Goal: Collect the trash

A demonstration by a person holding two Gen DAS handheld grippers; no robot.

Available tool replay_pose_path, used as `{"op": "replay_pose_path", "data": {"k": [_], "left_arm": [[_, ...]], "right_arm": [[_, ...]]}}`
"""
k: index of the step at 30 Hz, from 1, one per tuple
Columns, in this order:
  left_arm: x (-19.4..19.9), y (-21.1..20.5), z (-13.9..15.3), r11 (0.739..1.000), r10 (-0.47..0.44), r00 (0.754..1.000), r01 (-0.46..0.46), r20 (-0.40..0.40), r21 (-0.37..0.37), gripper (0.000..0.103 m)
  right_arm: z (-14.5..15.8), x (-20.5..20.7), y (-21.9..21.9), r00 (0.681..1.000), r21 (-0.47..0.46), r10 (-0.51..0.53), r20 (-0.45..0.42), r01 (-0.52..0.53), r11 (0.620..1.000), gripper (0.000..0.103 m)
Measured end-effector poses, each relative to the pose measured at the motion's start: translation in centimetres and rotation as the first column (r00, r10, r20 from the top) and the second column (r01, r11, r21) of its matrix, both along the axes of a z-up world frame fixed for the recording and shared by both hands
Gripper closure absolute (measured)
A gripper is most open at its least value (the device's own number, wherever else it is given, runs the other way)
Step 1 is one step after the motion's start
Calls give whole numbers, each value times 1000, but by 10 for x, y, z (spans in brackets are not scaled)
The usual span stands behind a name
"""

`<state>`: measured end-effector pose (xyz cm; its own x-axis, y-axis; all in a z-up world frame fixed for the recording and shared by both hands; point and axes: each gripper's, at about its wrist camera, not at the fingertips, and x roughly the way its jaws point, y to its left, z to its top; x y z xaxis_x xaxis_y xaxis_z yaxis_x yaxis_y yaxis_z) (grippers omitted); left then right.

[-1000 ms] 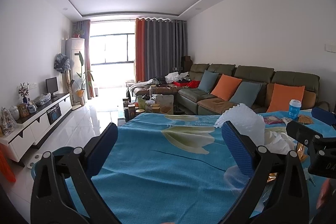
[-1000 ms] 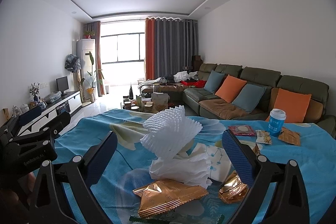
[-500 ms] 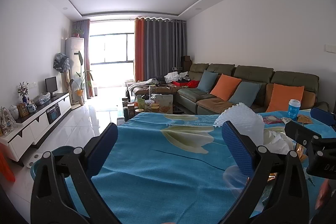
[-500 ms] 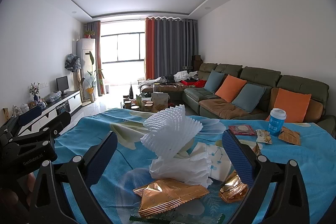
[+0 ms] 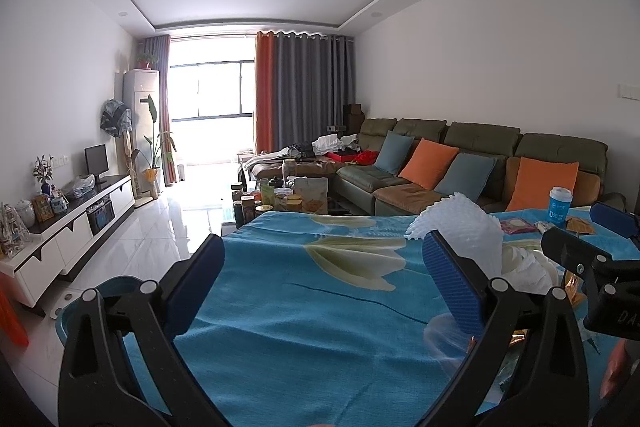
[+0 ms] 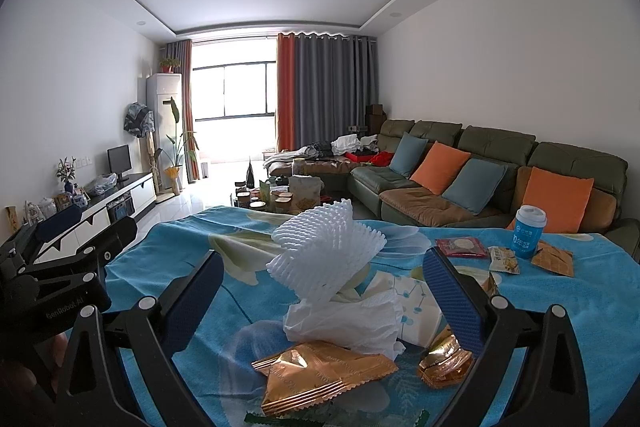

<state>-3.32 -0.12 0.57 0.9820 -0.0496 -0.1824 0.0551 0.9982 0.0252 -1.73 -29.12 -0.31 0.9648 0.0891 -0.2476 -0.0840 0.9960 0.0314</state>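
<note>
A: We start at the left. What do we have there?

B: We see our left gripper (image 5: 322, 281) over the blue flowered cloth (image 5: 304, 311) that covers the table, jaws wide apart and nothing between them. Under it the cloth lies bare. Past the table's left edge a blue-green basin (image 5: 86, 297) sits low by the floor.

A: And moving right?

B: We come to the trash pile, near the table's near edge and right of its middle. A white foam fruit net (image 6: 326, 259) stands on top, resting on crumpled white tissue (image 6: 346, 321). Against the front of the tissue lies a gold wrapper (image 6: 320, 373), flat, with a dark green wrapper (image 6: 280, 421) at the very near edge, only partly in view.

A: Where is our right gripper?

B: Our right gripper (image 6: 322, 293) frames that pile, jaws spread wide, touching none of it as far as we can tell. The net and tissue lie between the two blue pads. A second, crumpled gold wrapper (image 6: 444, 361) sits just beside the right pad.

A: Further right?

B: Toward the far right corner we find a red packet (image 6: 460, 247), a small snack packet (image 6: 504, 259), a blue cup with a white lid (image 6: 528, 231) standing upright, and a flat gold wrapper (image 6: 554, 259) touching the cup's base. Beyond the table a green sofa (image 6: 500, 147) runs along the wall.
</note>
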Motion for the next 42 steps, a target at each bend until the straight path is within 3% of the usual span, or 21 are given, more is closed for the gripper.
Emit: {"op": "replay_pose_path", "data": {"k": [10,14,22,30,34,39,41,42], "left_arm": [[3,-1,-2,1000,-13,1000,13,-16,2,6],[11,-4,-6,997,-72,995,72,-64,-8,6],[41,-32,-18,971,-238,947,239,-217,-24,6],[101,-52,-12,934,-356,875,349,-328,-80,6],[131,-67,-9,905,-420,817,408,-395,-119,6],[168,-82,-18,880,-470,737,434,-486,-193,26],[181,-83,-24,857,-512,690,449,-512,-252,48],[186,-85,-26,850,-524,675,454,-520,-268,52]], "right_arm": [[-1,1,0,1000,-2,-3,-3,3,1000,7],[-4,3,-5,1000,-2,-14,-15,14,1000,7],[-10,20,-41,993,53,-44,-109,50,997,7],[-5,54,-53,984,120,47,-172,-26,992,11],[0,72,-60,974,165,85,-210,-50,985,16],[2,98,-66,954,213,140,-265,-84,973,28],[1,111,-67,941,237,169,-294,-100,966,33],[-1,114,-67,936,246,180,-302,-105,963,35]]}}
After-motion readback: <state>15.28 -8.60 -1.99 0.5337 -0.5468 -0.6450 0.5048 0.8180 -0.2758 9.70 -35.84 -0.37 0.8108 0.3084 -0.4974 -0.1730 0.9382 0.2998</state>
